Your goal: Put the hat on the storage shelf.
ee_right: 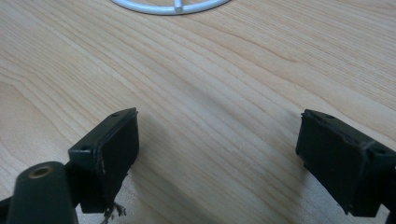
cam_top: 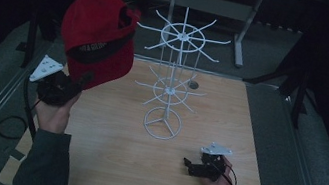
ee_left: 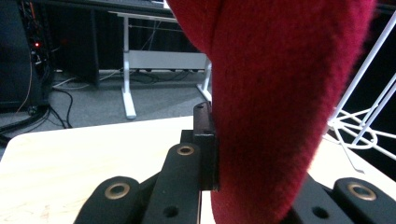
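While the left tool (cam_top: 84,79) is raised above the left part of the wooden surface (cam_top: 110,164), its jaws are clamped on the lower edge of a red cap (cam_top: 98,36), which stands up in the air to the left of the white wire rack (cam_top: 169,86). In the left gripper view the red fabric (ee_left: 275,93) runs down between the jaws, with one black pad pressed flat against it; the far pad is hidden behind the cloth. The cap looks clear of the rack's upper hooks, though the dim light makes that hard to judge. The right tool (cam_top: 187,164) rests low near the front right of the surface, jaws spread wide with only bare wood between them, and the rack's round base (ee_right: 173,5) lies just ahead of it.
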{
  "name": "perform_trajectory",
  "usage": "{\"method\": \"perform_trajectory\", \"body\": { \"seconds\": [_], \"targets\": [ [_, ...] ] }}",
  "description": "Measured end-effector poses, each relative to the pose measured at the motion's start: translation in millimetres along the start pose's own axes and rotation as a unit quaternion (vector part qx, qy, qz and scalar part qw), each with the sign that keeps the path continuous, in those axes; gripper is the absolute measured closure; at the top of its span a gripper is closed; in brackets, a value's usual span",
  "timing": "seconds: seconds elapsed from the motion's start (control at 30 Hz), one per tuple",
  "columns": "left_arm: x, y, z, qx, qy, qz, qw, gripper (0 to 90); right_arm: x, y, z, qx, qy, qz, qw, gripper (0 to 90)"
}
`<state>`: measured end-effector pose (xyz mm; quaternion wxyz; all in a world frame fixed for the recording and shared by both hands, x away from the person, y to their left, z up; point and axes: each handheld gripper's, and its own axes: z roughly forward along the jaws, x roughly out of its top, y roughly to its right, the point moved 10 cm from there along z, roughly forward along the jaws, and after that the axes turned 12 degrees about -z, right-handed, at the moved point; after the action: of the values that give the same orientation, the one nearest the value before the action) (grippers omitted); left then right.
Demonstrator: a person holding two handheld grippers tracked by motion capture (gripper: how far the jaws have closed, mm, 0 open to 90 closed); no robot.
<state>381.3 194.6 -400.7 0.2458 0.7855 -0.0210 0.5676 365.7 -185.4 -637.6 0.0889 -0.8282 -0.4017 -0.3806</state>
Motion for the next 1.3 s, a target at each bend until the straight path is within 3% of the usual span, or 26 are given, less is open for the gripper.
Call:
{"method": "perform_trajectory", "body": {
  "seconds": [1.3],
  "targets": [
    [19.4,19.8,-8.2,-0.024,0.027,0.001,0.9993,85.8,0.0,0.0,0.0,0.000,0.000,0.000,1.0000,13.1]
  ]
}}
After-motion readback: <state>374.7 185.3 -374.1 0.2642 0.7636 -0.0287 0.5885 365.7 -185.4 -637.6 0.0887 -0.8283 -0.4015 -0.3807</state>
